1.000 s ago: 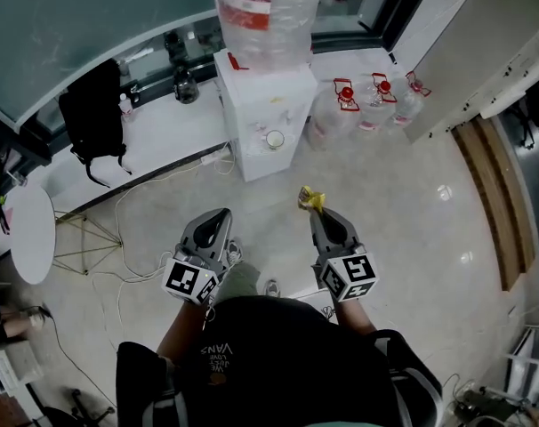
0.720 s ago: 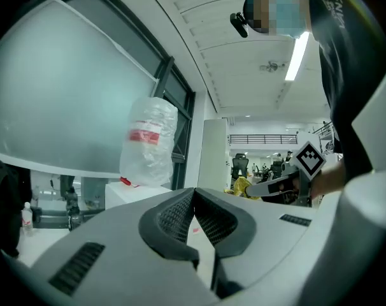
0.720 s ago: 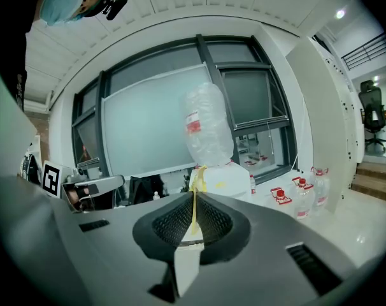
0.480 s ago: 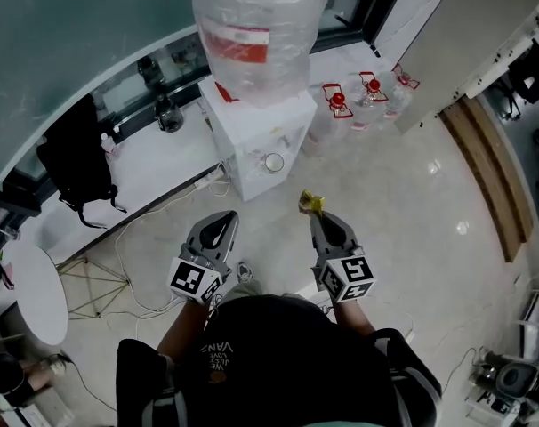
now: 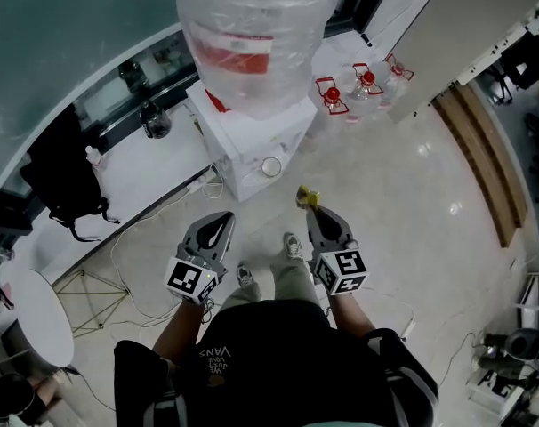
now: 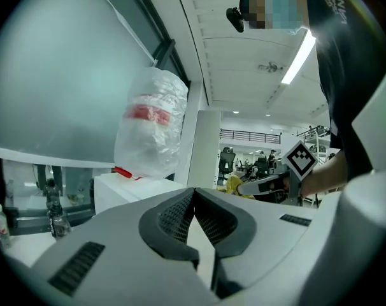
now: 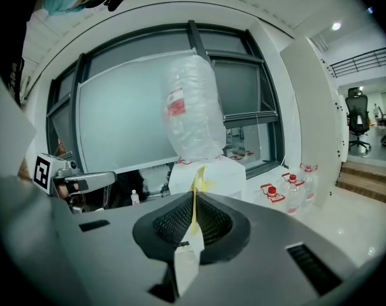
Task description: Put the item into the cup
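Note:
My right gripper (image 5: pixel 311 208) is shut on a small yellow packet (image 5: pixel 307 197), which sticks out past its tips; in the right gripper view the yellow packet (image 7: pixel 197 187) stands upright between the shut jaws (image 7: pixel 194 199). A white cup (image 5: pixel 270 166) sits in the recess of the white water dispenser (image 5: pixel 252 136), just ahead of and left of the packet. My left gripper (image 5: pixel 218 224) hangs beside it, shut with nothing held; its jaws (image 6: pixel 193 196) meet at the tips. The right gripper (image 6: pixel 269 185) with the packet also shows in the left gripper view.
A large clear water bottle (image 5: pixel 252 25) tops the dispenser. Spare bottles with red caps (image 5: pixel 348 90) stand on the floor to its right. A black bag (image 5: pixel 60 181) hangs at a white ledge on the left, cables (image 5: pixel 136 265) trail on the floor, and a round white table (image 5: pixel 34 314) is at lower left.
The person has walked closer to the dispenser: the bottle and the cup have come nearer. Both grippers keep their pose and grip, the right still holding the yellow packet.

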### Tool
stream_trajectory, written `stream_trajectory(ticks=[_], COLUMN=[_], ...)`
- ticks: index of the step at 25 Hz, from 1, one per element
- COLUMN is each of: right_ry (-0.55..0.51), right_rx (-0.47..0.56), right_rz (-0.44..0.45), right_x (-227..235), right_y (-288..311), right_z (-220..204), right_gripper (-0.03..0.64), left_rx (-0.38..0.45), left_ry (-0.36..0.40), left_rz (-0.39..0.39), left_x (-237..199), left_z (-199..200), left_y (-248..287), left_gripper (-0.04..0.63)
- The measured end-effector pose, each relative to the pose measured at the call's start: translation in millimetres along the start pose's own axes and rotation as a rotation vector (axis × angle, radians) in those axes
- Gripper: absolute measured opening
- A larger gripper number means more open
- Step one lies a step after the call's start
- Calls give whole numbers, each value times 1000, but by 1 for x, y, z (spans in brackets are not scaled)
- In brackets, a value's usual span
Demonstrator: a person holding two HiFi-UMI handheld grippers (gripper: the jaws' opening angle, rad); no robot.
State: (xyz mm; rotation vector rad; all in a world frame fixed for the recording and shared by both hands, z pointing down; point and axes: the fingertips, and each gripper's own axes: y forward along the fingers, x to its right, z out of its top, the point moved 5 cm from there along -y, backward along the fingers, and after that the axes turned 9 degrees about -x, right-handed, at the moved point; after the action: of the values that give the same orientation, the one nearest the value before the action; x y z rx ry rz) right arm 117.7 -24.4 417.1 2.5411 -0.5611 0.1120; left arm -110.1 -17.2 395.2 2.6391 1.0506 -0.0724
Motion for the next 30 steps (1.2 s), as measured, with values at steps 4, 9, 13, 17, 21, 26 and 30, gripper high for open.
stream_trajectory(ticks=[4,9,13,17,21,26,30], right_ry=[-13,-38,-47,-78,-99,-104,-109], right_rx=[-24,-53,-77,-99,-131,-170,-204], right_rz=[7,42,62,71,89,99,109], right_x=[19,46,71,85,98,115,124], right_y=[31,71,101,138,174,211,241], right_z=[-1,1,-9,-13,-22,-47,-70], right_gripper=[48,48,48,48,48,48,48], left_rx=[7,9,15,10,-8,-12,-24], left_ry=[-28,-67,-88,-115,-142,-160,-185], left_rz=[16,51,91,116,156,206,246], left_x=[-10,-19,-22,-35,-47,-54,-60], left_z=[-6,-12,-22,-29,-40,-62,-80], left_y=[23,56,82,106,125,136,138], left_gripper=[20,20,20,20,19,20,20])
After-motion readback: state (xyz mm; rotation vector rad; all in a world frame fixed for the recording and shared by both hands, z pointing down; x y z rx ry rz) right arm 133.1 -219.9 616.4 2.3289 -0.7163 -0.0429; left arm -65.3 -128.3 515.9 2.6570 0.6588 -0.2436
